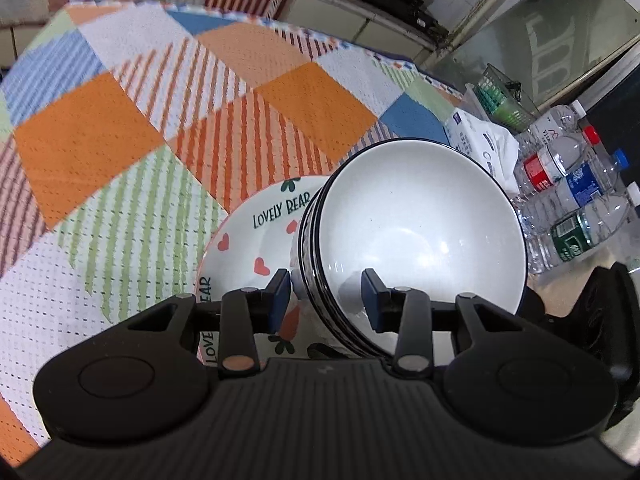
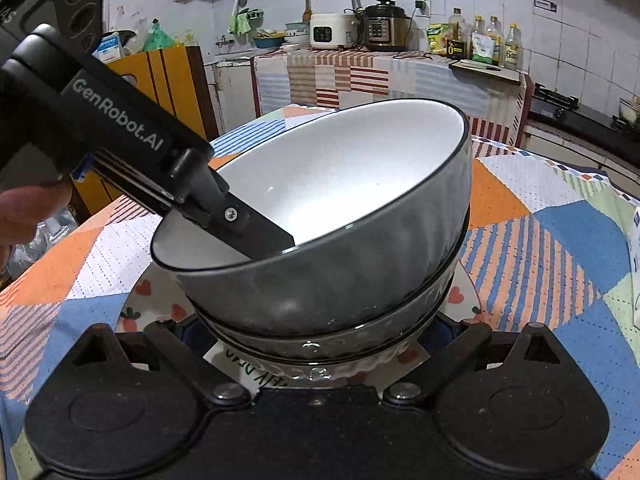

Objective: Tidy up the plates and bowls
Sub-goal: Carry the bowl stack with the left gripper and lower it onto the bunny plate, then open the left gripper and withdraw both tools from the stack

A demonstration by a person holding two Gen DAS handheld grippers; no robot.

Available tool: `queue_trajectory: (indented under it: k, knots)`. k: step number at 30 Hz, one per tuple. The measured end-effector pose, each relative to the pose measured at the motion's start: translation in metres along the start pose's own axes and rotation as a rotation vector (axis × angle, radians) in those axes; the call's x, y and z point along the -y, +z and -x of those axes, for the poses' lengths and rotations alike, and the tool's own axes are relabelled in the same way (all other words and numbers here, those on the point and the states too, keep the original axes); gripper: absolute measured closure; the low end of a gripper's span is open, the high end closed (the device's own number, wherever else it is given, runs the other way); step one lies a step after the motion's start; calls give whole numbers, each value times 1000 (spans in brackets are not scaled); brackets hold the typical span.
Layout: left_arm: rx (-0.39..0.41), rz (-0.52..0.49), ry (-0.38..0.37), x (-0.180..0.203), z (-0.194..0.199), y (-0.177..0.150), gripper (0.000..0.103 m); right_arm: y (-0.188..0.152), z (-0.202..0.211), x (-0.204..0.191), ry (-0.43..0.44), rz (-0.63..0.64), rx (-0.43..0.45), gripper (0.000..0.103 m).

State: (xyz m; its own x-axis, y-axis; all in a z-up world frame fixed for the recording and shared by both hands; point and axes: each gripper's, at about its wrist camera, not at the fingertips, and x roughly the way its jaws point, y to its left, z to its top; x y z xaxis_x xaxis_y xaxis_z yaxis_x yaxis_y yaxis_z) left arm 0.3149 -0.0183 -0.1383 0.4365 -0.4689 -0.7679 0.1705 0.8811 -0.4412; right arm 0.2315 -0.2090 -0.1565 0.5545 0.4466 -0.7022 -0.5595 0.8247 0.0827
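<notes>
The left gripper (image 1: 325, 298) sits open around the top bowl's (image 1: 420, 224) rim, nesting it. The right gripper's grip is hidden, so I cannot tell.

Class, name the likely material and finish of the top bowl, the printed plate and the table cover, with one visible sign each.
Top bowl: probably glazed ceramic; glossy highlights.
Printed plate: likely glazed ceramic too; smooth white sheen under the print.
Table cover: matte, perforated, possibly plastic or foam mesh; rows of tiny holes.
</notes>
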Motion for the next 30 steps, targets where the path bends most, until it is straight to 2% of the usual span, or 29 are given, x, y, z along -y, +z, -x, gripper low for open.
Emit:
queue_trajectory:
  k: [5, 8, 12, 16, 23, 30]
  knots:
    - [70, -45, 31, 11, 10, -15, 60, 3, 2, -7, -27, -49, -48, 4]
    - [86, -63, 52, 15, 20, -18, 58, 2, 10, -12, -49, -62, -52, 4]
    - [119, -93, 119, 23, 39, -22, 55, 0, 22, -16, -65, -63, -53, 4]
    - [151, -111, 142, 30, 62, -32, 52, 0, 38, -23, -98, -69, -38, 4]
    - [164, -132, 146, 42, 107, -52, 47, 11, 74, -45, -145, -42, -40, 4]
    - [160, -212, 199, 64, 144, -70, 40, 17, 115, -62, -180, -42, -30, 4]
